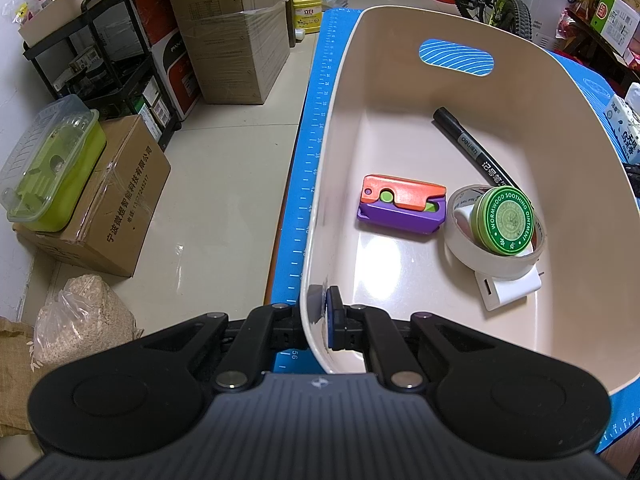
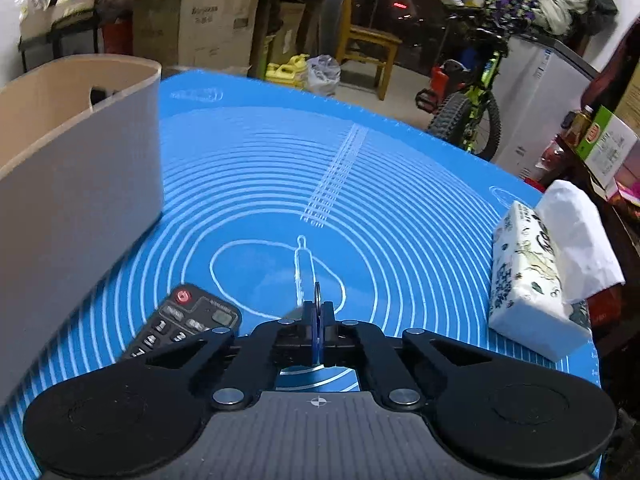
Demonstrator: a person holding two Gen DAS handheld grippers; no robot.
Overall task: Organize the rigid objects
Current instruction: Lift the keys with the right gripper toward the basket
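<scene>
The left gripper (image 1: 314, 308) is clamped on the near rim of the cream storage bin (image 1: 400, 20), one finger outside the wall and the blue pad inside, steadying it at the left edge of the blue baking mat (image 2: 400, 200).

Inside the bin lie an orange-and-purple toy (image 1: 400, 204), a black marker (image 1: 472, 148), and a green ointment tin (image 1: 504, 220) sitting in a roll of tape (image 1: 460, 248), which rests on a white charger block (image 1: 508, 292).

The right gripper (image 2: 317, 312) is pressed together over the middle of the mat, pinching a thin dark disc (image 2: 317, 290) that stands edge-on above the pads. What the disc is I cannot tell.

What matters next is that the bin lies to that gripper's left, and its tall outer wall (image 2: 80, 152) rises above the level of the fingers. The disc probably has to travel leftward and up over the rim before it is let go.

A black remote control (image 2: 188, 320) lies on the mat between the right gripper and the bin wall. Its long axis runs diagonally, with the red button at the far end, so it sits beneath that path. The right hand is the nearer one to it.
</scene>
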